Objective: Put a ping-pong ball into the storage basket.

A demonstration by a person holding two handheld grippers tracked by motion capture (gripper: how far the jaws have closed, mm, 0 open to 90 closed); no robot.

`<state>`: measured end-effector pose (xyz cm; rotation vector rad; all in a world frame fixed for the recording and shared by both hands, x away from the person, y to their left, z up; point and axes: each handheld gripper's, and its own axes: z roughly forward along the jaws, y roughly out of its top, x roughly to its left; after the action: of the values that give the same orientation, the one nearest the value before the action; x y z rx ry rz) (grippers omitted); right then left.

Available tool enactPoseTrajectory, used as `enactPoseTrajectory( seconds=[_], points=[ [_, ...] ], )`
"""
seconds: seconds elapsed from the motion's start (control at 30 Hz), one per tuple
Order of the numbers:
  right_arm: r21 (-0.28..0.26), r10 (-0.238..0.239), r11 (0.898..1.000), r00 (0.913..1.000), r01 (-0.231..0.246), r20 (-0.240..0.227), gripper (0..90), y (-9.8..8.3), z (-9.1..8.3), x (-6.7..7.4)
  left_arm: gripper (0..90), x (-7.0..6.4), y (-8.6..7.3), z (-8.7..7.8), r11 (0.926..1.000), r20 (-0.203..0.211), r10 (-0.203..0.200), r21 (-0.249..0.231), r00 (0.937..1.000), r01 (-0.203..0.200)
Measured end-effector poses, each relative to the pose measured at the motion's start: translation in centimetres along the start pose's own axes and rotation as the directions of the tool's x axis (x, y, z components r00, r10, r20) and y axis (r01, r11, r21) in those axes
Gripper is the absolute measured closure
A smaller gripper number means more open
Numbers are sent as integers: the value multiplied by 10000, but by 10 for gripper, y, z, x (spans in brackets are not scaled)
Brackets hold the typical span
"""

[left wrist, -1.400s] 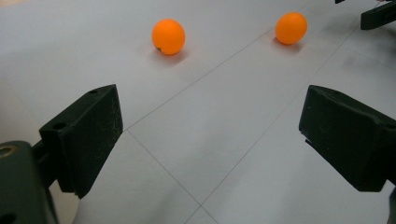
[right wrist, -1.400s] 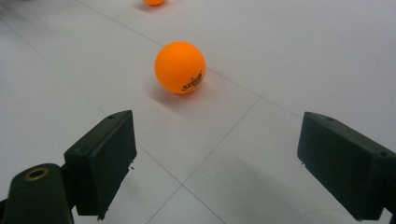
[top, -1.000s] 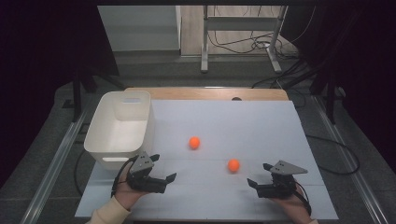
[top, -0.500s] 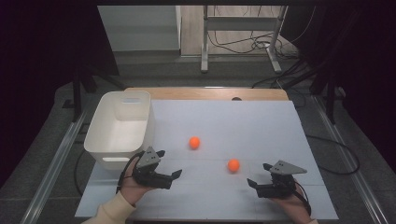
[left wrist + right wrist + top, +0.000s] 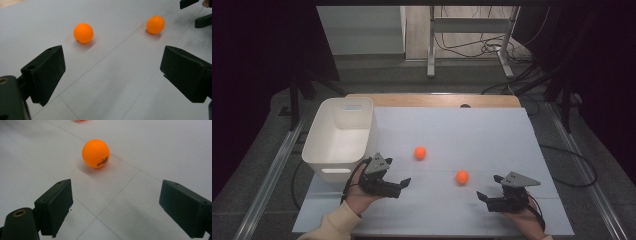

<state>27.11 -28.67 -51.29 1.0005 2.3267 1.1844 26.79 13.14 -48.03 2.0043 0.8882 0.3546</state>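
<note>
Nearby, both spread claws, left claw (image 5: 403, 184) and right claw (image 5: 482, 198), face two orange balls (image 5: 420, 152) unobstructed beside a white bin (image 5: 337, 145).

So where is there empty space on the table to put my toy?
The far right of the white mat, beyond both orange balls, is bare. It's crowded near the white bin and left gripper.
</note>
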Motion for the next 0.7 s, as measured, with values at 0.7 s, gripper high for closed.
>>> enactPoseTrajectory(
  seconds=[0.7],
  points=[
    [22,-29,10000,10000,29,-61,122,0,1,0,70,-9,21,21,9996,223,151,221,9996,-156]
  ],
)
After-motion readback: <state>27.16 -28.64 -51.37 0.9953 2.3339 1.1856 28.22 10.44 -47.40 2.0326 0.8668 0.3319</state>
